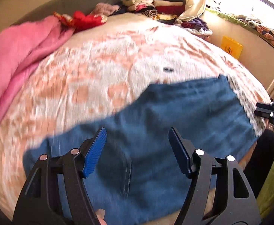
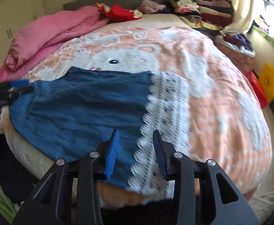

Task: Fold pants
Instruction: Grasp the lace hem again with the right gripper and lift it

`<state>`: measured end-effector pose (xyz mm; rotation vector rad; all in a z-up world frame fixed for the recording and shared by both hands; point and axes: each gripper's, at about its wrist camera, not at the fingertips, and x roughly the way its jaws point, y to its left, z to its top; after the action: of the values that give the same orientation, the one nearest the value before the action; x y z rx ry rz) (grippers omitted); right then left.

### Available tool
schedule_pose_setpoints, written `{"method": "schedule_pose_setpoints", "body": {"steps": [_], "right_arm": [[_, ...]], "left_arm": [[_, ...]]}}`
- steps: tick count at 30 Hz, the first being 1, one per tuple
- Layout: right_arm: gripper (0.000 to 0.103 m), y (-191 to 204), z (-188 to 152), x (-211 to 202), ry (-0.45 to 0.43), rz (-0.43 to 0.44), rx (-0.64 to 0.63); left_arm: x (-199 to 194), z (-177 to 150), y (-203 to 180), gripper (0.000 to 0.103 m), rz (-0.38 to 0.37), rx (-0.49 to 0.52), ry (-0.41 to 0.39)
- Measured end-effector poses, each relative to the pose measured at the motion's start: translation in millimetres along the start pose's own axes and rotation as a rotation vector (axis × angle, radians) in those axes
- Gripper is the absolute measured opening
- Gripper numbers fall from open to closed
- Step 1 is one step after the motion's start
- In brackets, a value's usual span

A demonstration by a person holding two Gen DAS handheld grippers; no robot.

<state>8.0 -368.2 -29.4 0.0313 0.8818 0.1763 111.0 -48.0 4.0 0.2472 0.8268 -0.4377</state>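
Just beyond right gripper [image 2: 136, 146]: pants [image 2: 84, 101]

Your left gripper [image 1: 137, 140] has its jaws spread wide, nothing between the blue pads [image 1: 94, 152], fingers pointing forward and slightly down. Your right gripper [image 2: 136, 144] is parted too but narrower, also carrying nothing. Each one shows at the edge of the other's view, so they sit side by side, well apart.
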Motion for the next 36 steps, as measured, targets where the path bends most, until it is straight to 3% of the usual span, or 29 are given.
{"method": "schedule_pose_setpoints", "body": {"steps": [6,9,15,16,17,19,20,25,30,36], "right_arm": [[0.043,1,10,22,0.030,-0.001,0.000],[0.043,-8,6,32,0.063,-0.026,0.026],[0.044,-21,-4,37,0.068,0.010,0.093],[0.044,-21,-4,36,0.068,0.014,0.097],[0.044,-22,-4,37,0.068,0.017,0.102],[0.044,-23,-5,37,0.069,0.023,0.107],[0.044,-23,-5,37,0.070,0.025,0.111],[0.044,-25,-6,37,0.070,0.035,0.123],[0.044,-26,-5,40,0.077,0.032,0.121],[0.044,-52,13,25,0.001,0.044,0.206]], "left_arm": [[39,40,-9,0.061,-0.054,0.015,0.032],[65,51,-12,0.061,-0.075,0.026,0.068],[113,56,-11,0.061,-0.136,0.003,0.157],[121,55,-10,0.053,-0.165,-0.019,0.176],[125,54,-11,0.031,-0.189,-0.031,0.187],[125,52,-17,0.010,-0.223,-0.027,0.176],[121,53,-20,0.004,-0.220,-0.010,0.159],[96,63,-10,0.001,-0.219,-0.045,0.031],[125,52,-17,0.001,-0.158,-0.003,0.105],[114,50,-9,0.005,-0.175,-0.028,0.074]]}}
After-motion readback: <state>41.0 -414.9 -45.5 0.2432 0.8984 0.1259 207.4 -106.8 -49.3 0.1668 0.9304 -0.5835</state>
